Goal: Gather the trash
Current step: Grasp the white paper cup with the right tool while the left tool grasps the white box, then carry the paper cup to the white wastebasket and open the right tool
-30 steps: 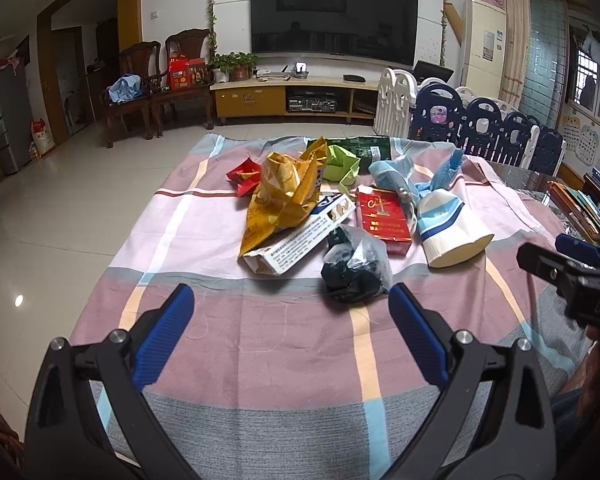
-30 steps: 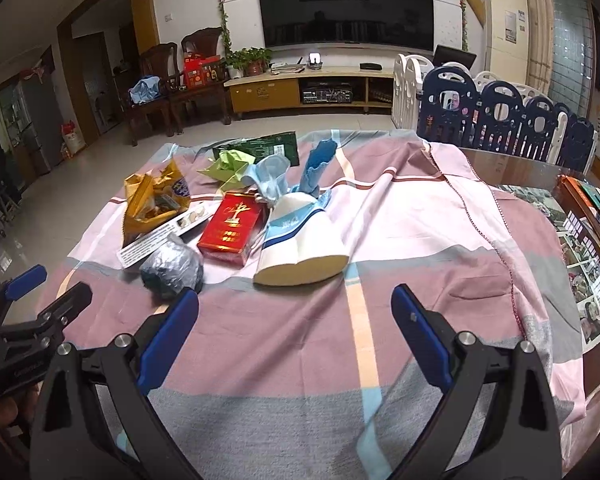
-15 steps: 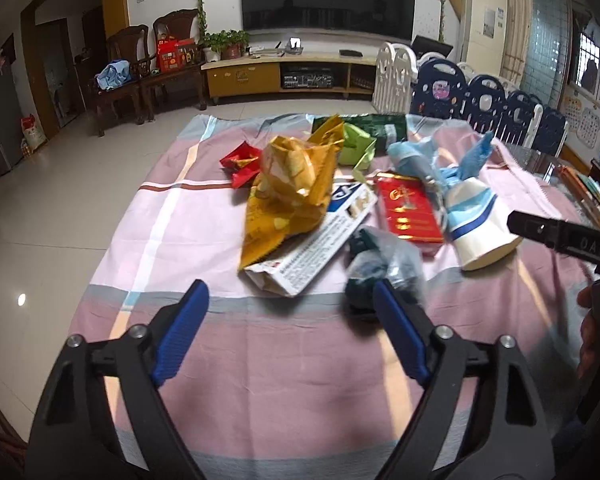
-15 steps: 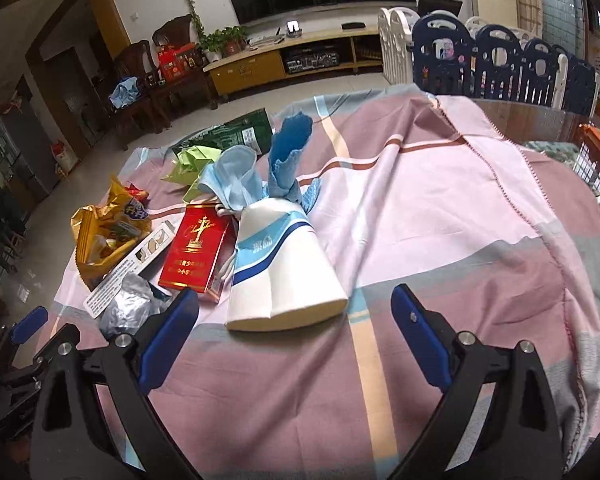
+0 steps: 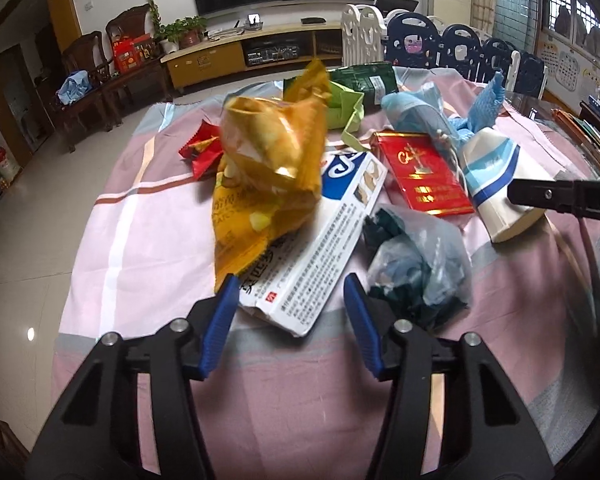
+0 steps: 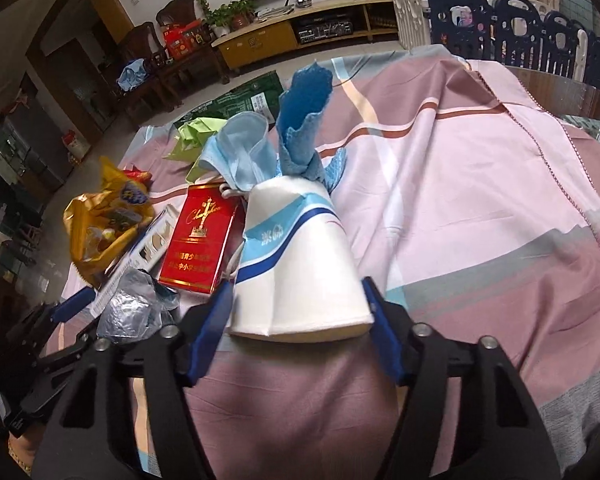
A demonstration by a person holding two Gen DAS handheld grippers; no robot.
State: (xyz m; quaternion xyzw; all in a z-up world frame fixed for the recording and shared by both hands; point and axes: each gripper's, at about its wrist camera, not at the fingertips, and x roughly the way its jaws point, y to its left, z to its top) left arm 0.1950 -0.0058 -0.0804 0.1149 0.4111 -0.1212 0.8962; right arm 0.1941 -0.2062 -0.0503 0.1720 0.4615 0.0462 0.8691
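Both grippers are down at the near edge of the trash pile on the checked tablecloth [image 5: 148, 216], each lined up on its own item.

Left gripper [image 5: 288, 312]: jaws have just been closing, now about half spread. The near end of the white printed carton [image 5: 320, 256] sits between the blue pads. Can't see the pads pressing on it; gaps show on both sides, so not gripped yet. The carton's long axis runs away from the claw, slanting up-right, so the jaws straddle its short width, which looks like the correct orientation for a pinch. A yellow snack bag [image 5: 268, 168] lies on the carton's far half and will likely ride or slide off if the carton lifts. A crumpled clear plastic bag [image 5: 416, 272] sits just right of the right pad, close enough to snag.

Right gripper [image 6: 296, 320]: jaws have also just been closing, part spread. The wide base of the flattened white-and-blue paper cup [image 6: 296, 268] lies between the pads, both pads at or right beside its edges; contact is unclear, I read it as not clamped. The cup's axis points straight away from the claw, with blue face masks [image 6: 244, 152] bunched at the far end. A red cigarette pack [image 6: 200, 240] lies just left of the cup, touching or nearly so.

Each hand is nearest its own target with no crossover. Likely next move: finish closing, then lift.
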